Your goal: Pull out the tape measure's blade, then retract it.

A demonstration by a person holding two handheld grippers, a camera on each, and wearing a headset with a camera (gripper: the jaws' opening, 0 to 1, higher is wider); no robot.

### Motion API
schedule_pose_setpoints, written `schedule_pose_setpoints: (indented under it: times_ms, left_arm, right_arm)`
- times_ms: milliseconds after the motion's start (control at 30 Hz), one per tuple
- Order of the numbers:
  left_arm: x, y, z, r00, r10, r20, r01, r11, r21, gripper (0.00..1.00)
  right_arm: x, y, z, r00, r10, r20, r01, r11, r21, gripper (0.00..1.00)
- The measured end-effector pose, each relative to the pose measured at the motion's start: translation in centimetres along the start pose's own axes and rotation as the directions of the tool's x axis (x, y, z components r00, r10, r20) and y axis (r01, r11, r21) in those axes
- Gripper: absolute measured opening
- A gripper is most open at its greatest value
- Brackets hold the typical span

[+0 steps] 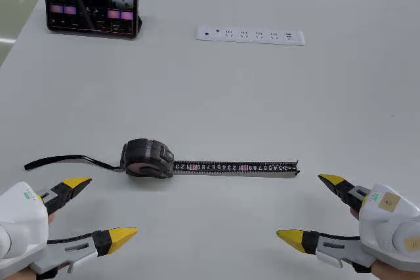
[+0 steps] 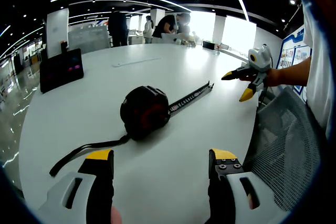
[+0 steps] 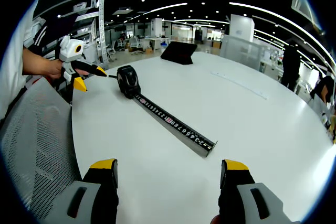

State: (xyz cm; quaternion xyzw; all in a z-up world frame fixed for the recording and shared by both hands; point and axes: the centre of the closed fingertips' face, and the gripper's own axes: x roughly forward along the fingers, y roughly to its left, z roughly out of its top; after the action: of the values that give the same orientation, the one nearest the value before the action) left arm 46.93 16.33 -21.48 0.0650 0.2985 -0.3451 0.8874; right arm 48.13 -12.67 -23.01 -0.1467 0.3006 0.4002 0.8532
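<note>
Contact is missing on both sides: the left tongs (image 1: pixel 108 206) and the right tongs (image 1: pixel 301 204) hover above the table (image 1: pixel 210 96), each with its yellow-tipped jaws spread wide and nothing between them. The tape measure (image 1: pixel 147 158) lies on the table between them, a little farther from the person. Its dark case rests on its side nearer the left tongs, and its blade (image 1: pixel 236 167) is drawn out flat toward the right, printed face up. The hook (image 1: pixel 296 167) at the blade's end sits just ahead of the right tongs, apart from them. A black strap (image 1: pixel 65 160) trails from the case toward the left.

That the blade lies extended with nobody holding it suggests its lock is on, or that friction is enough to keep it there; the pictures cannot settle which. The layout looks suited to a two-handed job: the left tongs are placed to pin the case and the right tongs to take the hook, so the blade can be guided along its own line rather than whipping back. By this reading the pulling-out is done and retraction is what remains. The release on the case is too small to make out.

At the far side of the table a tablet (image 1: pixel 92 1) stands propped and a white power strip (image 1: pixel 251 35) lies flat, both well apart from the work.
</note>
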Motion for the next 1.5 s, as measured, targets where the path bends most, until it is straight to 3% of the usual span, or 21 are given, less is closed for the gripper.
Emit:
schedule_pose_setpoints:
  times_ms: [833, 1500]
  left_arm:
    - [0.3, 0.2, 0.8, 0.9999, -0.010, 0.007, 0.009, 1.000, 0.015, 0.74]
    - [0.2, 0.6, 1.8, 0.9998, -0.005, 0.020, 0.005, 1.000, 0.019, 0.73]
  right_arm:
    - [0.1, 0.2, 0.1, 0.9996, 0.026, -0.006, -0.026, 1.000, -0.014, 0.79]
    - [-0.1, -0.6, 1.1, 0.9999, 0.013, 0.001, -0.013, 1.000, -0.013, 0.79]
